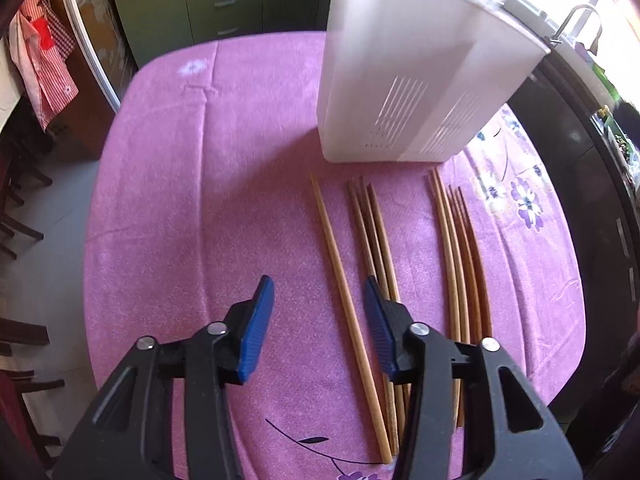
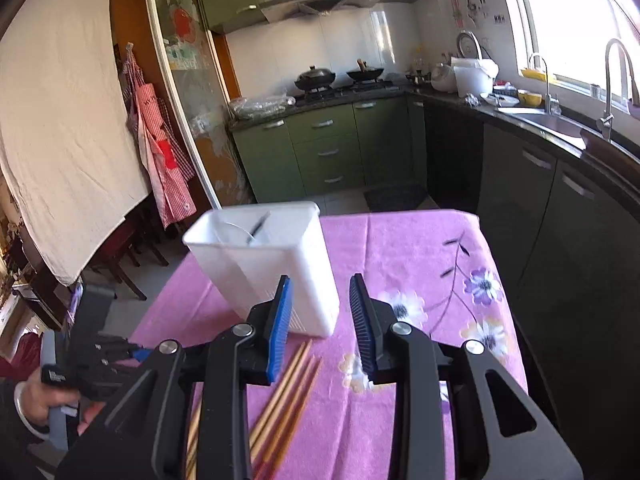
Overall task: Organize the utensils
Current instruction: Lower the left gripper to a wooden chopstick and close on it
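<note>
Chopsticks (image 1: pixel 347 264) on pink tablecloth (image 1: pixel 208 184) in green-cabineted kitchen, both tongs (image 1: pixel 318 292) (image 2: pixel 318 292) wide, empty.

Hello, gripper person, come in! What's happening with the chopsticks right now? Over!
Left gripper open, empty, low over table. Right gripper open, empty, higher up. Chopsticks lying on pink tablecloth before white holder. Nothing blocking.

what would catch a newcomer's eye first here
The pink cloth over the table fills both views. A tall white holder stands at its far side, and wooden chopsticks lie in loose groups in front of it. Both the left gripper and right gripper hang open above, holding nothing.
</note>
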{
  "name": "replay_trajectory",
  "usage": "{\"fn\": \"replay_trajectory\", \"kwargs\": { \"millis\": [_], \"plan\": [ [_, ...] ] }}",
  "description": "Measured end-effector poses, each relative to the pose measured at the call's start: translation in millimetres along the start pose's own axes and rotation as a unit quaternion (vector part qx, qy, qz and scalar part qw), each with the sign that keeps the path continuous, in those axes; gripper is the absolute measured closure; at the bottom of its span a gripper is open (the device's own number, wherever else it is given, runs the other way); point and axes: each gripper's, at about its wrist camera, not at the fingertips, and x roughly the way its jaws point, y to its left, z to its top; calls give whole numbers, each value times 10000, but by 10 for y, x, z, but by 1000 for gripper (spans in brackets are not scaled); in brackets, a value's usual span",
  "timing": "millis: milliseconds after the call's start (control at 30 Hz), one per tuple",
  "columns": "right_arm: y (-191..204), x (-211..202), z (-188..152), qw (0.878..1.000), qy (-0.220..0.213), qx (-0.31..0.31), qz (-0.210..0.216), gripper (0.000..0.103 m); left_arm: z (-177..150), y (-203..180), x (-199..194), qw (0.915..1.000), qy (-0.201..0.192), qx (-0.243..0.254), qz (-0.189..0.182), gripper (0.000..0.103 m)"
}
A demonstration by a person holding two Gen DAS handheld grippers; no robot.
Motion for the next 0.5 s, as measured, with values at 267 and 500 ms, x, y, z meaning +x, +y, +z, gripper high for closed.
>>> {"fn": "replay_trajectory", "kwargs": {
  "millis": [267, 500],
  "plan": [
    [-448, 336, -494, 9958, 785, 461, -129, 73, 143, -73, 273, 9987, 459, -202, 4, 68],
    [-454, 435, -567, 9945, 932, 479, -35, 72, 288, -201, 470, 9969, 673, -211, 340, 77]
  ]
}}
